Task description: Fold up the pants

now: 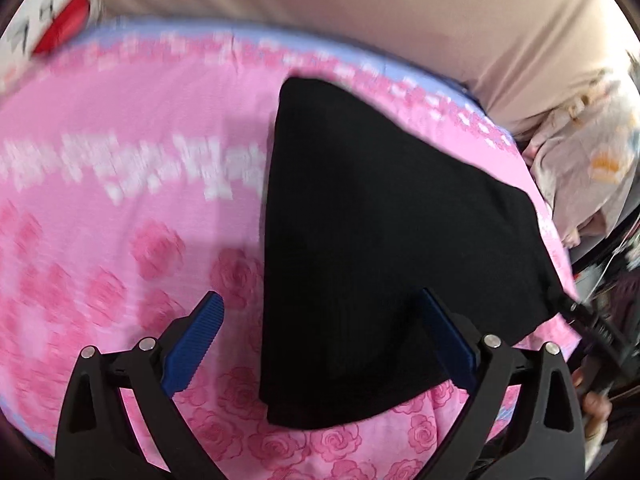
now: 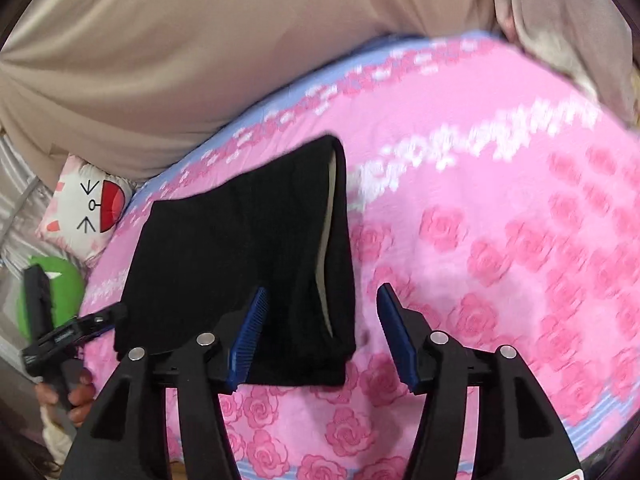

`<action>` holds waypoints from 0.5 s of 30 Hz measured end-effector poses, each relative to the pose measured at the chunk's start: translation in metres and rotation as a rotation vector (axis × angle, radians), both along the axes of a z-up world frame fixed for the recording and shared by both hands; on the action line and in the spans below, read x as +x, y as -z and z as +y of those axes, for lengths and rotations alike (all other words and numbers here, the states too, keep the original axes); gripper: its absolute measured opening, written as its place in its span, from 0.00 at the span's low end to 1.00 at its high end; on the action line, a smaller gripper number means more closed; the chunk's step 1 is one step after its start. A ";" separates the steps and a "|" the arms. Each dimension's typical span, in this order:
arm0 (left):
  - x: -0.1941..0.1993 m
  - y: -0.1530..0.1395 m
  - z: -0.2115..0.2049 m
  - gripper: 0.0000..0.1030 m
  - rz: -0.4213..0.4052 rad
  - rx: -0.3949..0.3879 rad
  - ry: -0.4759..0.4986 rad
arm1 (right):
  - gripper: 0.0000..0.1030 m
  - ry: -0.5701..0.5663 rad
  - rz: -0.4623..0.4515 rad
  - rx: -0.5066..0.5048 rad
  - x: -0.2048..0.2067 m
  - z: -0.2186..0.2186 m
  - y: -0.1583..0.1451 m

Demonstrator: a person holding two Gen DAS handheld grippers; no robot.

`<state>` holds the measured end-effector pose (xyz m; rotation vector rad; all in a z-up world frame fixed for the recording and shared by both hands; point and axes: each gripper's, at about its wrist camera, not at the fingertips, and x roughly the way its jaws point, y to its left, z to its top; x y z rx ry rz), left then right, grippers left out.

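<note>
The black pants (image 1: 380,240) lie folded into a compact stack on the pink rose-print bedspread (image 1: 120,152). They also show in the right wrist view (image 2: 240,248), with a pale inner edge along the right fold. My left gripper (image 1: 320,300) is open and empty above the stack's near end. My right gripper (image 2: 322,294) is open and empty, its jaws astride the pants' near right corner. The left gripper (image 2: 102,320) shows at the pants' left edge in the right wrist view. The right gripper (image 1: 580,312) shows at the pants' right corner in the left wrist view.
A beige curtain (image 2: 180,52) hangs behind the bed. A white cat-face cushion (image 2: 88,208) and a green toy (image 2: 66,280) lie at the left. A pale patterned cloth (image 1: 592,152) is heaped at the right. The bedspread's blue border (image 2: 592,424) marks the near edge.
</note>
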<state>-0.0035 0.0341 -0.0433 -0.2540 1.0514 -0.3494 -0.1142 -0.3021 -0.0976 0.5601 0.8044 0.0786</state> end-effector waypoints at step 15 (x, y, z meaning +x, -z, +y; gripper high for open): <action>-0.045 -0.041 0.033 0.23 -0.053 -0.020 0.126 | 0.42 -0.148 -0.059 0.038 -0.021 0.043 -0.026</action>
